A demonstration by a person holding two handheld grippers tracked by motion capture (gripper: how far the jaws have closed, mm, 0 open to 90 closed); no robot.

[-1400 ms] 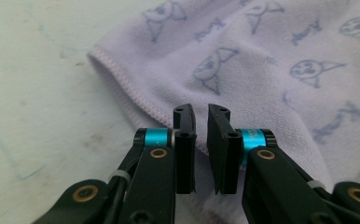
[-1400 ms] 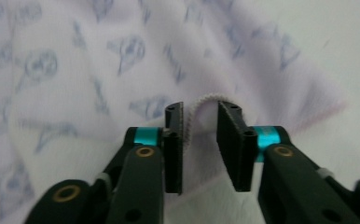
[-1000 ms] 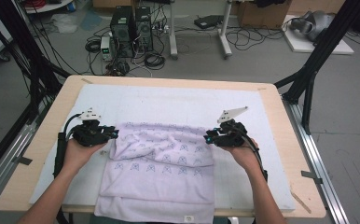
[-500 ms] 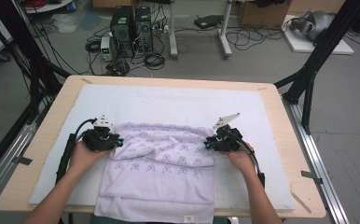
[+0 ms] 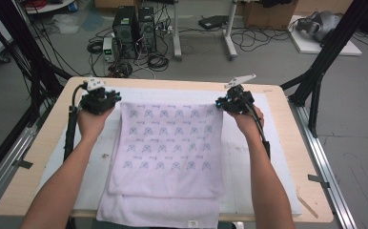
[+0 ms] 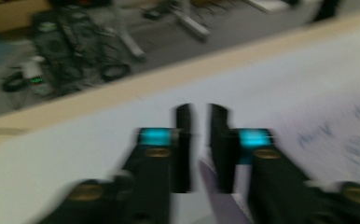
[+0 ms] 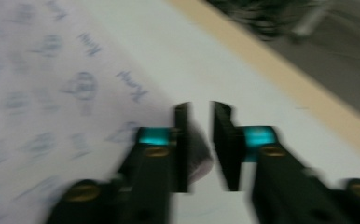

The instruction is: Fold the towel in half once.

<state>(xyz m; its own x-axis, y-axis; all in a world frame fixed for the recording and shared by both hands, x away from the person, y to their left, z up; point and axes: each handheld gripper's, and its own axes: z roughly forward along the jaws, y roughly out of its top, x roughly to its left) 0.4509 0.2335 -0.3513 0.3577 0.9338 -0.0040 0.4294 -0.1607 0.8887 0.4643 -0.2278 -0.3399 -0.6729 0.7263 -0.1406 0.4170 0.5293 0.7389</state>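
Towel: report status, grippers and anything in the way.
Left gripper, right gripper: jaws just opening, towel corners loose between them. It lies folded flat on white mat. Nothing in the way.

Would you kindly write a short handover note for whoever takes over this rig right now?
Left gripper: at the towel's far left corner. Its jaws have just been opening and stand slightly apart, with a bit of cloth between them, seemingly not pinched.
Right gripper: the same, at the far right corner.
Towel: lies flat and doubled on the white mat, patterned layer on top, near edge at the table's front edge.
Done: top layer spread smooth.
Left: probably back both grippers off, then make the next fold.
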